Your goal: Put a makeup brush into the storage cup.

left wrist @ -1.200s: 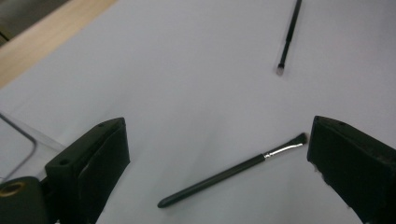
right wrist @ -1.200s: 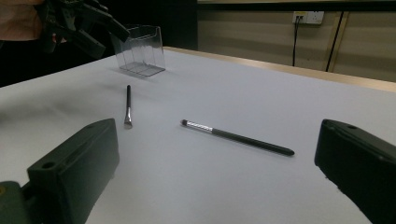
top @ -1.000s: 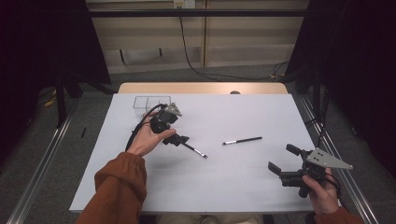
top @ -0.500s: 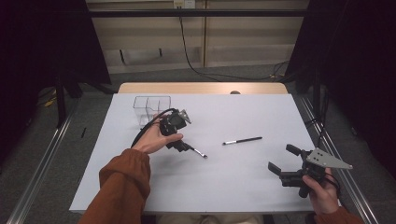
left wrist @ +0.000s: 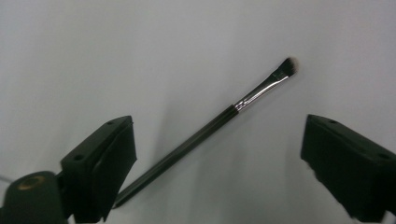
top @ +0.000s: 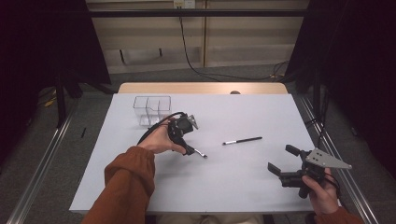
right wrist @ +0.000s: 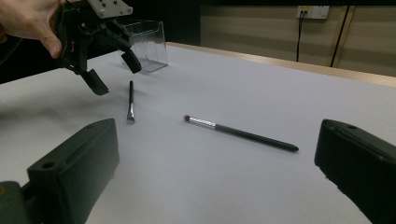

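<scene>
Since the earlier frames the left gripper (top: 187,135) is drifting away from the left edge of the table toward its middle, while the right one is staying put. From the high view, that left gripper, held by a hand in a rust-orange sleeve (top: 126,179), is hovering over the white table (top: 243,182) left of centre, just above a short black-handled makeup brush (top: 200,152) whose pale tip is pointing toward the near edge; a clear plastic divided organiser box (top: 152,110) is standing near the far-left corner, and a longer black brush with a silver ferrule (top: 242,139) is lying about mid-table. The right gripper (top: 284,164), with its grey three-cornered plate, is sitting near the near-right corner with jaws spread and nothing between them. From the left gripper view, the two black jaws are standing wide apart over the short brush (left wrist: 205,130), which is lying diagonally on the table between them, its handle end close to the left jaw but untouched. From the right gripper view, the jaws are gaping wide, framing the long brush (right wrist: 240,133), with the short brush (right wrist: 130,101), the left gripper (right wrist: 112,70) and the clear box (right wrist: 144,44) farther off.
</scene>
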Demonstrator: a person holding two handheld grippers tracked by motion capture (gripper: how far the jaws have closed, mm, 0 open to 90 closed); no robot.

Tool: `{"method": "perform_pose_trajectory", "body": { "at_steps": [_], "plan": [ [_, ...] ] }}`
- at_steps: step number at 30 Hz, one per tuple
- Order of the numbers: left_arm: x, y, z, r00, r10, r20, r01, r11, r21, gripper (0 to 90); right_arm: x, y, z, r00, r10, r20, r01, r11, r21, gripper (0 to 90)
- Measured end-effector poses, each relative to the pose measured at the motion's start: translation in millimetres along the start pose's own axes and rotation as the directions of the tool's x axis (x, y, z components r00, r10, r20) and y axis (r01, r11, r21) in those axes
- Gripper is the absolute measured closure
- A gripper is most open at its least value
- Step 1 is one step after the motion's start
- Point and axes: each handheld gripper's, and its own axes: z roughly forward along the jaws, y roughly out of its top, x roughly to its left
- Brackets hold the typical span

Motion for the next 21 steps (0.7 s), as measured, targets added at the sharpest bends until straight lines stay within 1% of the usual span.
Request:
{"method": "perform_pose_trajectory", "body": {
  "at_steps": [1, 2, 3, 4, 5, 6, 7, 8, 14, 15, 16, 17, 18, 20, 21],
  "plan": [
    [-1.0, 0.9, 2.1, 1.0000, 0.006, 0.000, -0.006, 1.0000, 0.005, 13.2, 0.1, 0.0, 0.0, 1.0000, 0.001, 0.001, -0.001, 1.000, 0.000, 0.0],
    [-1.3, 1.9, 3.1, 0.9998, 0.020, 0.002, -0.020, 0.9998, 0.010, 15.5, 0.0, 0.0, 0.0, 1.0000, 0.000, 0.000, 0.000, 1.000, 0.000, 0.0],
    [-2.3, 3.3, 4.9, 0.9991, 0.042, 0.005, -0.042, 0.9990, 0.014, 17.7, 0.0, -0.1, 0.0, 1.0000, 0.001, 0.000, -0.001, 1.000, 0.001, 0.0],
    [-3.8, 4.2, 6.3, 0.9984, 0.055, 0.008, -0.055, 0.9984, 0.011, 20.8, -0.1, -0.1, -0.1, 1.0000, 0.000, 0.000, 0.000, 1.000, 0.002, 0.0],
    [-4.6, 5.1, 6.9, 0.9985, 0.055, 0.008, -0.055, 0.9984, 0.009, 23.3, -0.1, -0.2, -0.1, 1.0000, 0.000, 0.000, 0.000, 1.000, 0.002, 0.0],
    [-4.7, 6.0, 7.6, 0.9985, 0.052, 0.016, -0.052, 0.9986, 0.009, 25.4, -0.1, -0.3, -0.1, 1.0000, 0.002, -0.002, -0.002, 1.000, 0.003, 0.0],
    [-4.1, 7.3, 7.9, 0.9973, 0.067, 0.031, -0.067, 0.9976, 0.016, 29.9, 0.1, -0.4, -0.1, 1.0000, 0.005, -0.003, -0.005, 1.000, 0.007, 0.0],
    [-4.9, 7.7, 8.9, 0.9976, 0.062, 0.033, -0.062, 0.9980, 0.010, 32.3, 0.1, -0.5, -0.2, 1.0000, 0.006, -0.004, -0.006, 1.000, 0.010, 0.0],
    [-3.5, 10.2, 16.2, 0.9948, 0.094, 0.038, -0.096, 0.9943, 0.048, 36.5, 0.1, -0.8, -0.5, 1.0000, 0.006, -0.005, -0.006, 1.000, 0.011, 0.0],
    [-3.7, 10.1, 17.4, 0.9954, 0.087, 0.040, -0.089, 0.9950, 0.046, 37.5, 0.1, -0.8, -0.6, 1.0000, 0.005, -0.005, -0.005, 1.000, 0.011, 0.0],
    [-3.4, 10.4, 18.0, 0.9949, 0.088, 0.049, -0.091, 0.9942, 0.058, 38.8, 0.1, -0.8, -0.7, 1.0000, 0.003, -0.005, -0.003, 1.000, 0.010, 0.0],
    [-3.3, 10.6, 18.1, 0.9952, 0.087, 0.045, -0.090, 0.9937, 0.066, 39.8, 0.1, -0.8, -0.7, 1.0000, 0.003, -0.005, -0.003, 1.000, 0.010, 0.0],
    [-2.9, 10.3, 18.3, 0.9959, 0.081, 0.041, -0.083, 0.9950, 0.056, 39.8, 0.2, -0.8, -0.7, 1.0000, 0.005, -0.006, -0.005, 1.000, 0.011, 0.0],
    [-2.3, 10.0, 19.7, 0.9949, 0.090, 0.044, -0.093, 0.9931, 0.072, 40.7, 0.1, -1.0, -1.0, 1.0000, 0.005, -0.005, -0.005, 1.000, 0.011, 0.0],
    [-3.2, 9.3, 22.2, 0.9958, 0.079, 0.045, -0.082, 0.9940, 0.072, 41.1, 0.0, -1.0, -1.0, 1.0000, 0.005, -0.005, -0.005, 1.000, 0.011, 0.0]
  ]
}}
